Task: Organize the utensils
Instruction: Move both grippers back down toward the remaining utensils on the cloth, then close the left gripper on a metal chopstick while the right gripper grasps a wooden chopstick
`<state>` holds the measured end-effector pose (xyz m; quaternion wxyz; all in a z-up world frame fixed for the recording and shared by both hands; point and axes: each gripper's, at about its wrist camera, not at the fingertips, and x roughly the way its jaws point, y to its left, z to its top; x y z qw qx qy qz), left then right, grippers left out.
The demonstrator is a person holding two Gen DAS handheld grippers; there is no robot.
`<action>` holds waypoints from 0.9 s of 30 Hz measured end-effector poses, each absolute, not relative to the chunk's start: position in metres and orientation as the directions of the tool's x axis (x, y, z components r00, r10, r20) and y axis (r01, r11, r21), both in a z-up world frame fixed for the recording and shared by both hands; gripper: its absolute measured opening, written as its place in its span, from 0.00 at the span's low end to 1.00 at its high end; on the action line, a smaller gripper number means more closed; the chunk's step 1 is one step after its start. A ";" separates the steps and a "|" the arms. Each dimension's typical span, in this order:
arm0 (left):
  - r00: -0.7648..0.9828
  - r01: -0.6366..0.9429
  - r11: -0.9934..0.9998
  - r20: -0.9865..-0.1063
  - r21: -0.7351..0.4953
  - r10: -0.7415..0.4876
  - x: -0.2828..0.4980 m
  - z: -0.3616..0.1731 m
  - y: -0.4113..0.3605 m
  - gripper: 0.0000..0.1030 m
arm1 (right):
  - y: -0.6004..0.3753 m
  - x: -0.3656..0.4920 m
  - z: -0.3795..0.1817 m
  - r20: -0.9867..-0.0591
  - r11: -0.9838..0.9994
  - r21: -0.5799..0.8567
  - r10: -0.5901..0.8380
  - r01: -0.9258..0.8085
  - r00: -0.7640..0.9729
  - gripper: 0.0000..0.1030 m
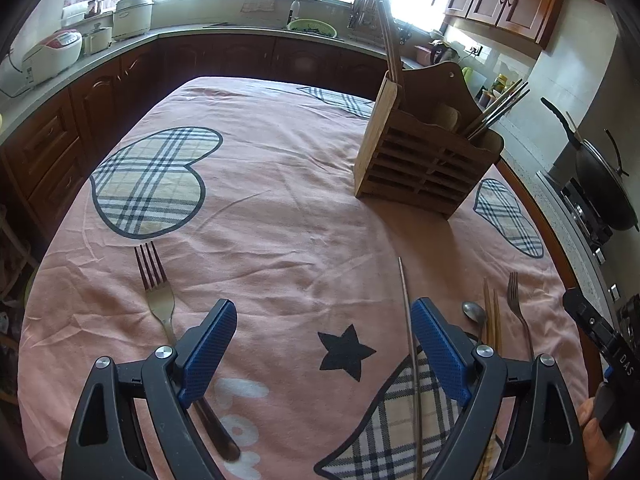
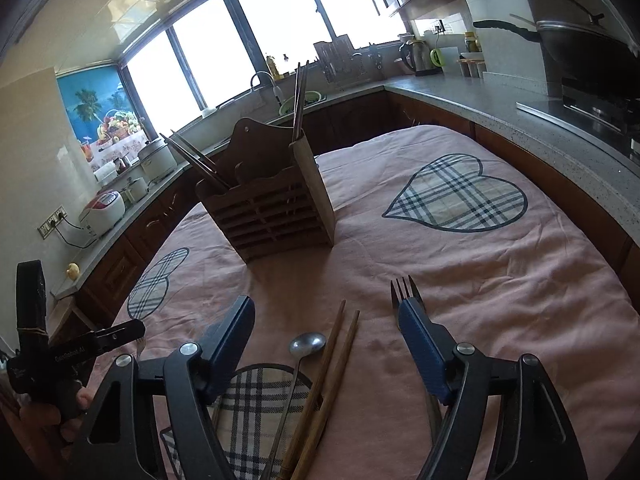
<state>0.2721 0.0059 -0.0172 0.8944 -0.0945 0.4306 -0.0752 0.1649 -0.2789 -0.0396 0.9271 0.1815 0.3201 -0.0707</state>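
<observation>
Utensils are spread loose on the pink-clothed worktop (image 1: 280, 184), and neither tool is holding anything, so the step in hand is judged to be the choice and approach of the next piece. The left tool (image 1: 324, 312) is spread wide and empty above the cloth; a fork (image 1: 154, 280) lies just beside its left finger, with its handle running under that finger, and a thin metal chopstick (image 1: 406, 312) lies close along its right finger. The right tool (image 2: 326, 312) is likewise wide and empty, and between its fingers a spoon (image 2: 307, 343) and a pair of wooden chopsticks (image 2: 338, 340) are framed, while a second fork (image 2: 403, 288) shows at the tip of its right finger. The wooden holder (image 2: 272, 216) stands upright further back, well apart from both tools, with chopsticks already standing in two of its compartments. A descent onto one utensil and a closing across its handle are called for next; thin pieces lying flat on soft cloth are likely to be hard to pinch.
</observation>
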 end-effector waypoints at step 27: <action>0.471 0.190 0.961 -0.840 -0.203 -0.270 0.357 -0.067 -0.059 0.56 | -0.292 0.224 -0.101 -0.794 0.929 0.241 0.023 0.280 0.607 0.23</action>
